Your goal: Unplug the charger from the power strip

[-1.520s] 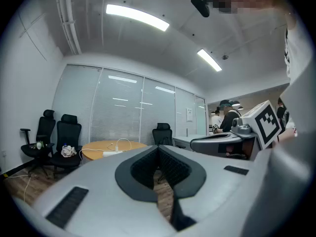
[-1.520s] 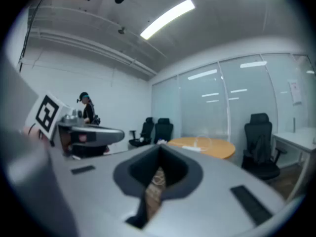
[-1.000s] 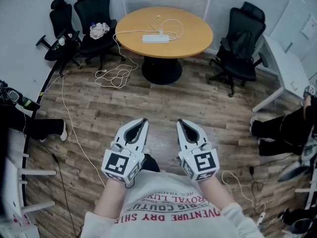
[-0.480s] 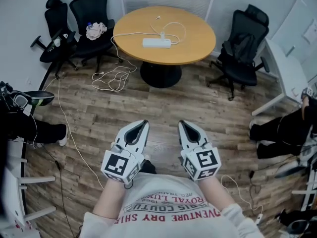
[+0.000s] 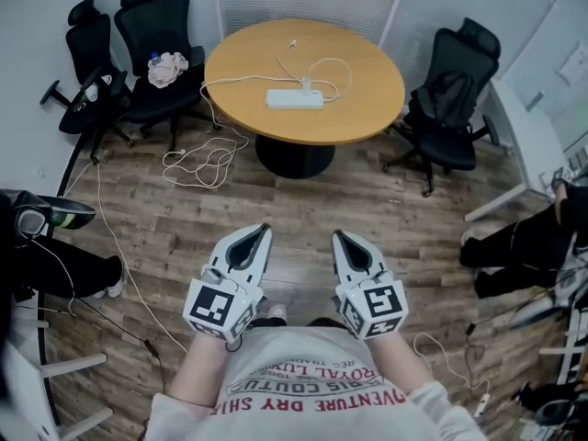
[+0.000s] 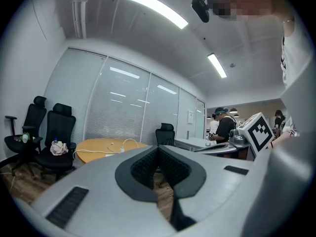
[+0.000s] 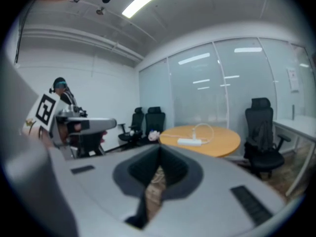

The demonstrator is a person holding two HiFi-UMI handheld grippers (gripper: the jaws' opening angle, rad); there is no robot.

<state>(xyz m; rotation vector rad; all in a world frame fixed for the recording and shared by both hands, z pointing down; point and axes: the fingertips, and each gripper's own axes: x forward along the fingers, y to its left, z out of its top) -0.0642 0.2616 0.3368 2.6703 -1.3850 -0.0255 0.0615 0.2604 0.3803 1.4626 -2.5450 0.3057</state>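
Left gripper [image 5: 261,231] jaws were together, empty; right gripper [image 5: 339,237] jaws likewise. Both pointed toward the round table [image 5: 372,72], well apart from it. There the charger [image 5: 305,84] stood plugged into the power strip [image 5: 295,99].

Right tongs [image 7: 159,151] closed, tips together, nothing between them; wood floor shows through the pad gap. Round desk [image 7: 219,142] straight ahead. White power strip [image 7: 189,141] lies flat on the desk with the charger [image 7: 193,133] plugged into it and a white cable [image 7: 207,126] looping on the desk behind. Black chair [image 7: 261,132] right of desk, two black chairs [image 7: 148,120] left of desk. Left tongs [image 7: 106,124] further left of desk. Glass wall [image 7: 197,93] behind desk.
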